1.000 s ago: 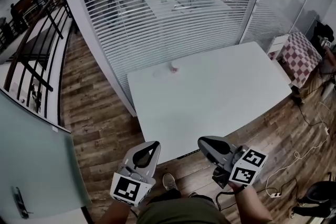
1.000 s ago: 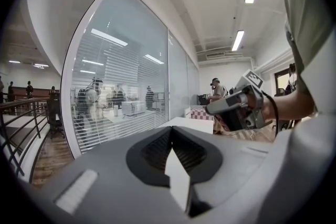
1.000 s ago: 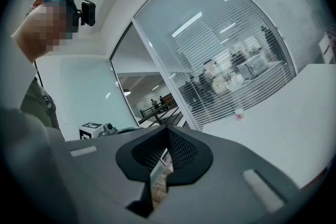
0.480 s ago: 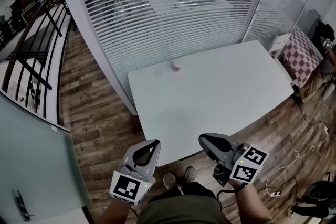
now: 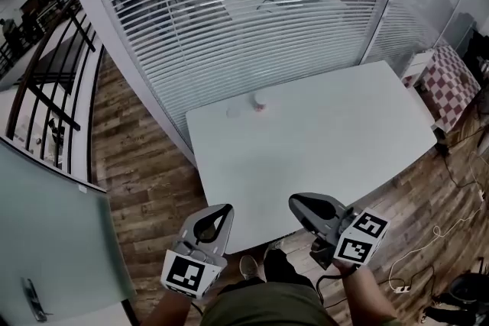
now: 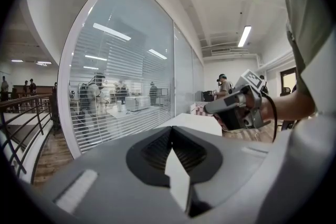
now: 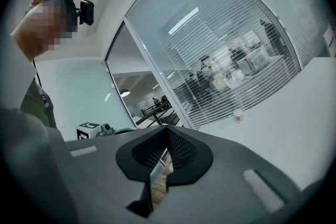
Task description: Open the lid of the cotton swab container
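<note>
Fingers point(image 6: 156, 148) of the left gripper point(image 6: 171, 132) are pressed together, nothing between them. Right gripper point(image 7: 168, 132) likewise: jaws closed, empty. Both sit by the near edge of the white table point(image 5: 328, 149), over the wood floor point(image 5: 145, 187); the hands are mostly hidden behind the marker cubes. Cotton swab container point(image 5: 260, 101) stands at the table's far edge, just before the glass wall with blinds point(image 5: 229, 34), well apart from both grippers. Container too small and blurred to read; lid position cannot be told.
</note>
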